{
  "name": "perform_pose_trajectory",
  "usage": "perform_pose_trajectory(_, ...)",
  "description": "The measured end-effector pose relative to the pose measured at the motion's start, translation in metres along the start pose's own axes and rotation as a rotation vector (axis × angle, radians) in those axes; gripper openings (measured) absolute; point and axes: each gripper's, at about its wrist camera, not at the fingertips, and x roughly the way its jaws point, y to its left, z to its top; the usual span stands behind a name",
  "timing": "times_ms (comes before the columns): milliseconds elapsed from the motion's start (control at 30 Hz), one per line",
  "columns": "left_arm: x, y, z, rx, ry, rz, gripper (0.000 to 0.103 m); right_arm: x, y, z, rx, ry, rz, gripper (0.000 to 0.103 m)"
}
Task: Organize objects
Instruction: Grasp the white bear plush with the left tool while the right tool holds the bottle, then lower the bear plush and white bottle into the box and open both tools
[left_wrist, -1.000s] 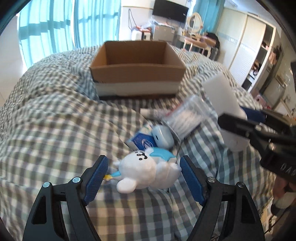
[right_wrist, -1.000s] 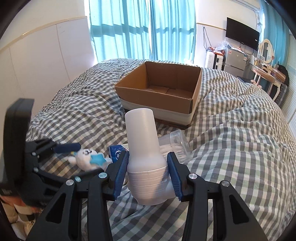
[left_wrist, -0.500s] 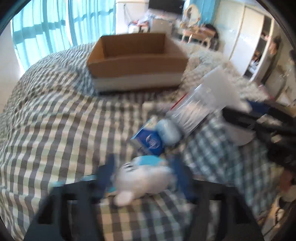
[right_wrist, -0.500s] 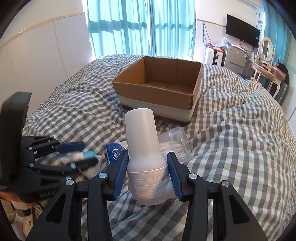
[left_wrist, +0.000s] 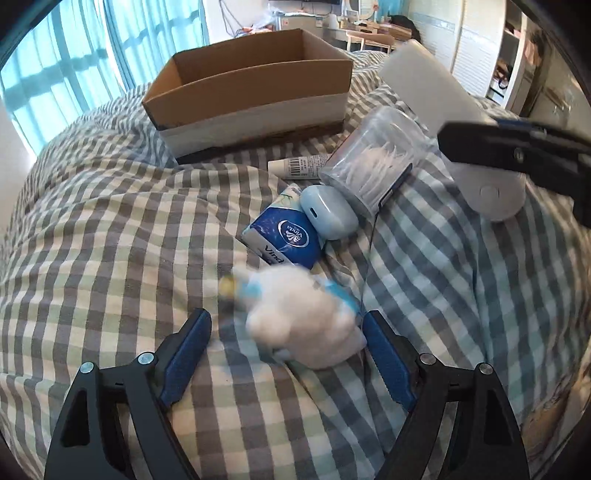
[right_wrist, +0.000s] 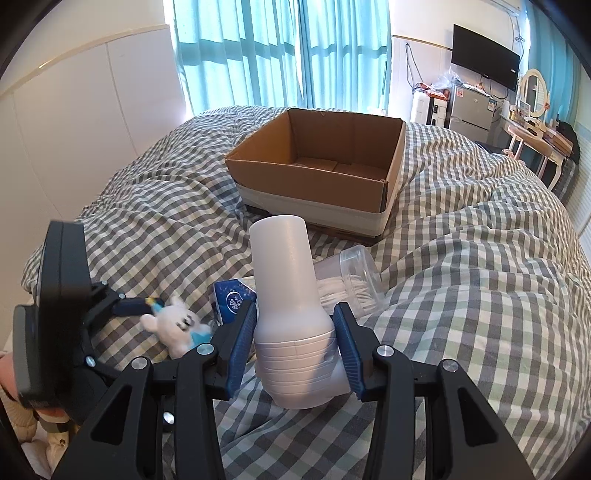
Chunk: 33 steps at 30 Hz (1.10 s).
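Checked grey and white cloth covers the big bed (right_wrist: 461, 258) where you are working. Your left gripper (left_wrist: 288, 354) stands wide, and its jaws have just been opening. A small white plush toy (left_wrist: 306, 325) with blue bits sits between the blue pads. It lies close against the right pad (left_wrist: 388, 362), with a gap on the left side, so the pads do not squeeze it. The toy looks blurry in the left view.

Your right gripper (right_wrist: 295, 345) is clenched on a white bottle (right_wrist: 291, 306). The two blue pads press on its wide ribbed bottom part, and its narrow end points to the far side, toward the box.

A brown cardboard box (right_wrist: 317, 173) sits far away on the bed, with its top open. Its lower part is white.

Between the box and your grippers lies a little pile. A blue tissue pack (left_wrist: 284, 236) lies just past the toy. A pale blue case (left_wrist: 327, 210) touches the pack on its right side. A clear jar of cotton swabs (left_wrist: 373, 162) lies on its side next to the case. A small white tube (left_wrist: 299, 166) with a bar code lies just left of the jar, nearer the box.

Blue curtains (right_wrist: 258, 51) hang at the far window.
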Motion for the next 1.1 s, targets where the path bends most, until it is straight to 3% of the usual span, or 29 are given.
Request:
perform_pose_trajectory(33,-0.001,0.001,0.001,-0.007,-0.006,-0.005,0.078,0.000,0.001,0.000,-0.002,-0.001,0.001,0.043)
perform_pose_trajectory(67,-0.003,0.003,0.002,-0.020,-0.012,-0.021,0.061,-0.001,0.001,0.000,-0.003,-0.002,0.001,0.043)
perform_pose_trajectory(100,-0.005,0.007,0.003,-0.047,-0.016,-0.057,0.059,-0.001,0.002,-0.001,-0.004,-0.004,0.000,0.043)
perform_pose_trajectory(433,-0.023,0.012,0.013,-0.080,-0.078,-0.068,0.058,0.000,0.000,0.001,-0.004,-0.009,-0.004,0.043)
perform_pose_trajectory(667,-0.049,0.034,0.044,-0.103,-0.170,-0.069,0.058,0.001,0.001,0.019,-0.027,-0.026,-0.019,0.043)
perform_pose_trajectory(1100,-0.058,0.076,0.137,-0.090,-0.301,-0.018,0.059,0.010,-0.011,0.104,-0.063,-0.103,0.007,0.043)
